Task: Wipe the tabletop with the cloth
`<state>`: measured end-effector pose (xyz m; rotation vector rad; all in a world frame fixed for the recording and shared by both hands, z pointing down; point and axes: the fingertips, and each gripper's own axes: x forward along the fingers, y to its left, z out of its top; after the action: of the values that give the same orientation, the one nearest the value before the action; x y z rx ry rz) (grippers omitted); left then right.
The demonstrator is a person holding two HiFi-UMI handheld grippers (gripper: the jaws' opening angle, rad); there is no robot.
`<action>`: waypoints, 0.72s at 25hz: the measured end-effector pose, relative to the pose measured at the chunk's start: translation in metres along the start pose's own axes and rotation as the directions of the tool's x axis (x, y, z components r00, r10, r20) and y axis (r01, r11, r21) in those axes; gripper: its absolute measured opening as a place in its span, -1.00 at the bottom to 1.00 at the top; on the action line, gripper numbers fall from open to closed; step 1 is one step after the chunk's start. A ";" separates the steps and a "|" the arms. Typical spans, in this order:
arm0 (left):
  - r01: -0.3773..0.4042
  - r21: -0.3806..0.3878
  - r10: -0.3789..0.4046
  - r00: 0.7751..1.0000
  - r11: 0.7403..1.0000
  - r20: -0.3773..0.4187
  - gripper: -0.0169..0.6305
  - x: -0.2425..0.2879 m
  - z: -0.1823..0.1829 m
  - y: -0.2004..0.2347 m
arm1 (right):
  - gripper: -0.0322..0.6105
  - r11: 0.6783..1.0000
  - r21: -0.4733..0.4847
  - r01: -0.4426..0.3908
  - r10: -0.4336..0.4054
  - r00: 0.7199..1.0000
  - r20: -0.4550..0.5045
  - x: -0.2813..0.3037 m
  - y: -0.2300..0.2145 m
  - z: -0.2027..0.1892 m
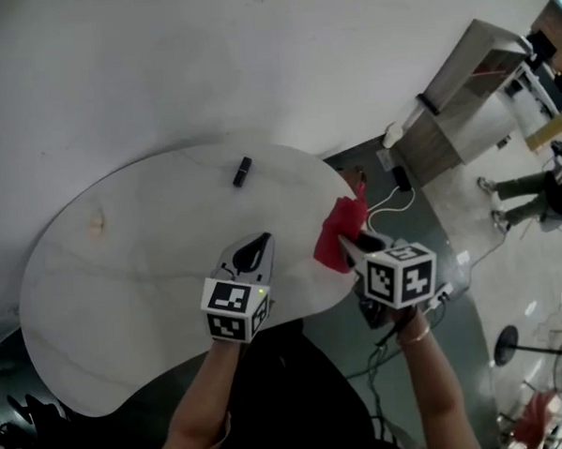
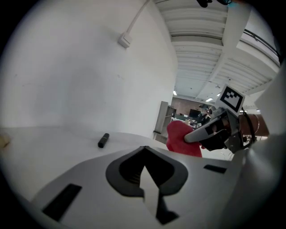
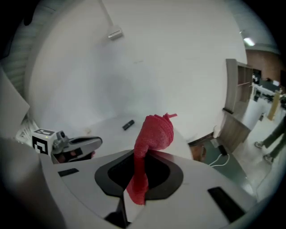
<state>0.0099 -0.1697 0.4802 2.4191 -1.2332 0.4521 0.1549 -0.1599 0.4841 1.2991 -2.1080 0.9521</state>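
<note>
The red cloth [image 1: 339, 233] hangs bunched at the right edge of the white oval table [image 1: 133, 273], with my right gripper [image 1: 350, 247] shut on it. In the right gripper view the cloth [image 3: 154, 132] rises as a crumpled wad out of the closed jaws of the right gripper [image 3: 142, 157]. My left gripper [image 1: 261, 240] hovers over the table's near middle, jaws together and holding nothing. From the left gripper view, the left gripper [image 2: 145, 150] points across the tabletop, and the cloth [image 2: 181, 137] and the right gripper [image 2: 197, 136] show at the right.
A small black stick-shaped object [image 1: 242, 171] lies near the table's far edge. A brownish spot [image 1: 97, 222] marks the left of the tabletop. A white wall curves behind. Right of the table are a wooden cabinet [image 1: 462, 97], floor cables [image 1: 392, 201] and a person's legs [image 1: 528, 187].
</note>
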 end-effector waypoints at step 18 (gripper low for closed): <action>-0.327 -0.161 0.329 0.944 0.931 -0.013 -0.94 -0.150 -0.073 0.110 | -0.76 0.907 -0.182 -0.381 0.324 0.904 -0.278 0.120 0.233 -0.090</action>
<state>-0.1724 -0.0904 0.4979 2.0902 -1.6245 0.4103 -0.1028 -0.0869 0.5549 0.6559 -2.2200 0.9170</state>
